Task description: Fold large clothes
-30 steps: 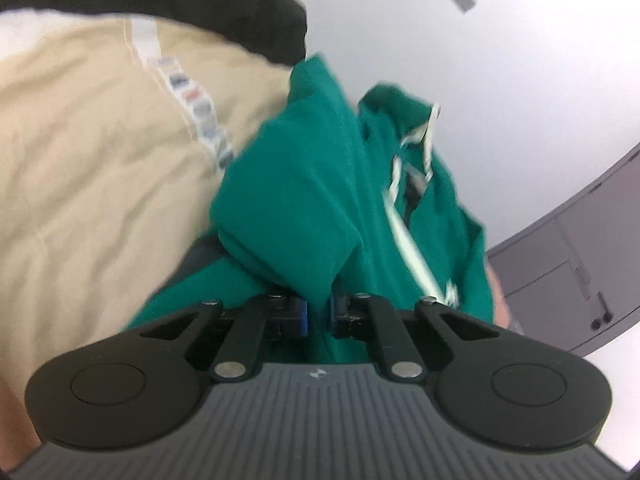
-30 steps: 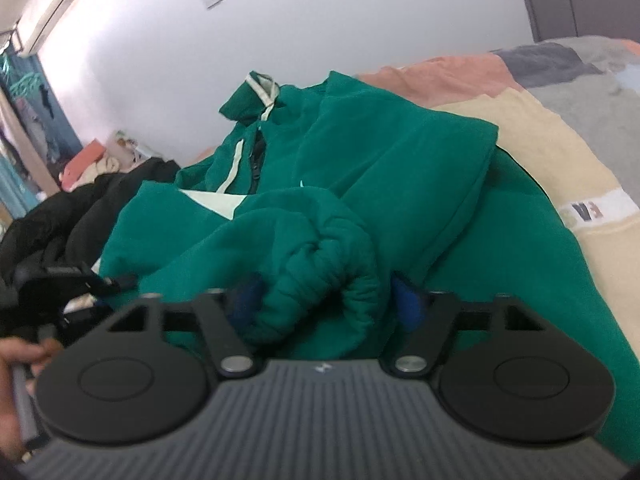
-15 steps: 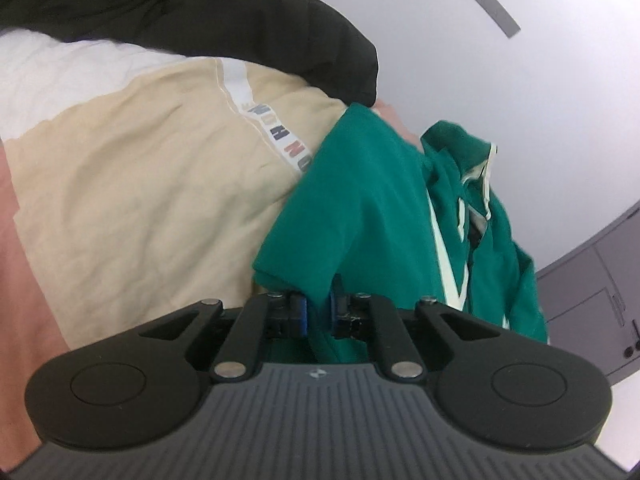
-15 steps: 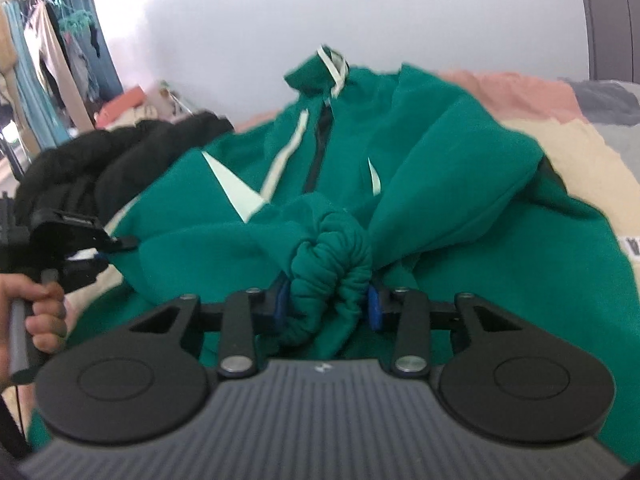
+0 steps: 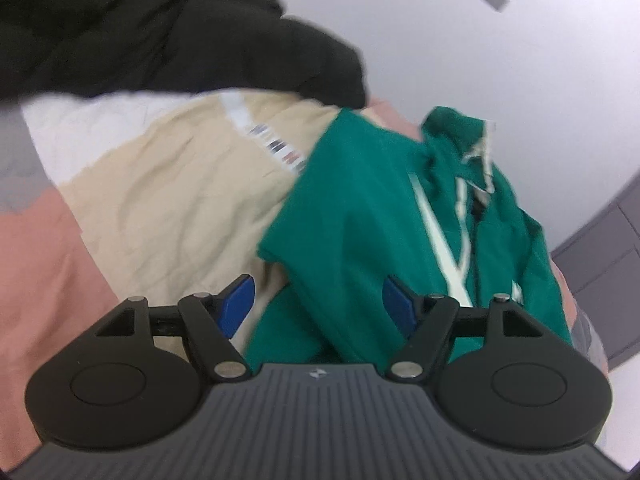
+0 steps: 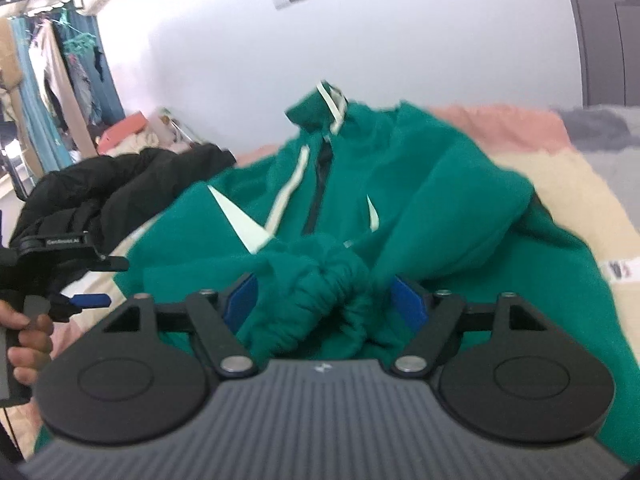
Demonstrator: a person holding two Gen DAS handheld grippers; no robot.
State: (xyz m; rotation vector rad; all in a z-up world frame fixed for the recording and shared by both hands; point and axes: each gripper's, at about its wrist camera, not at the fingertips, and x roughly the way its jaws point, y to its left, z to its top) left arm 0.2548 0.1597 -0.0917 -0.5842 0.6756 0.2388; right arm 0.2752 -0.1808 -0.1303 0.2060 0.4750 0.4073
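Both sleeves of the green fleece zip jacket (image 6: 420,200) lie folded inward ahead of the left gripper (image 5: 316,304) and right gripper (image 6: 324,300). Their jaws have just been opening and now stand spread, pads clear of the cloth, the bunched cuff (image 6: 336,280) loose between the right one's. Folding the body crosswise looks left to do.

Printed strip (image 5: 276,148) on bedspread: lettering blurred, unreadable. Green jacket (image 6: 440,208): lower hem hidden behind right tool (image 6: 324,300). Black coat (image 5: 140,28): cut off at frame edge.

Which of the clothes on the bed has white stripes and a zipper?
The green jacket, spread in front of the right gripper. Pale stripes run beside its dark front zipper. The black coat heaped to its left is plain dark, with no stripes showing.
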